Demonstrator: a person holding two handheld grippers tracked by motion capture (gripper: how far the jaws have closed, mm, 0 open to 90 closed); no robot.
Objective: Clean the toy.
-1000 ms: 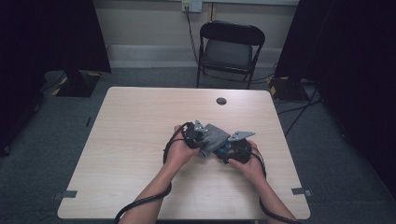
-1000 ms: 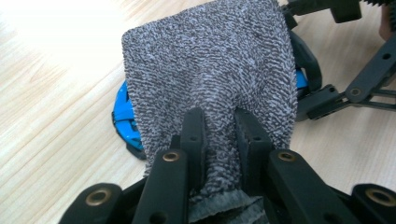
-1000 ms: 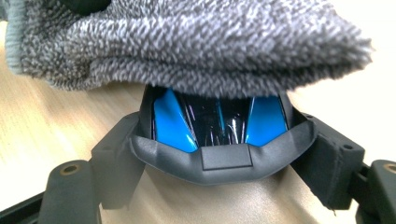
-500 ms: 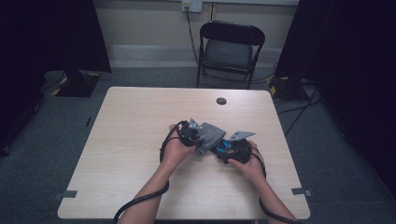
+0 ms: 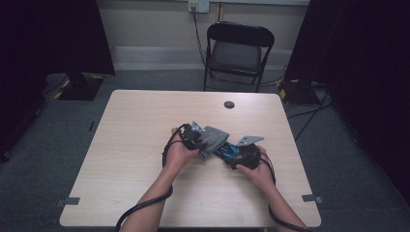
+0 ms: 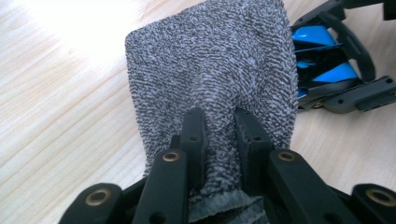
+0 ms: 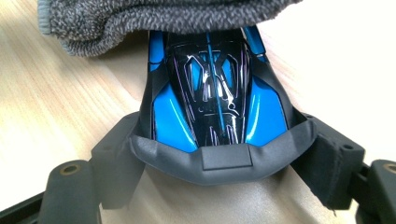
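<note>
Car: your right tool (image 5: 231,155) clamps the blue toy car (image 7: 217,93); nose toward the cloth.
Cloth: your left tool (image 6: 219,135) pinches the grey cloth (image 6: 210,70), draped over the car's nose.

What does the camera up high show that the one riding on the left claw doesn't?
High view alone: the person's hands, the folding chair, the whole table and a small dark disc on it. Left claw view alone: the left claw pinching the grey towel's looped weave. Both share the towel, the blue and black toy car and the wood tabletop.
</note>
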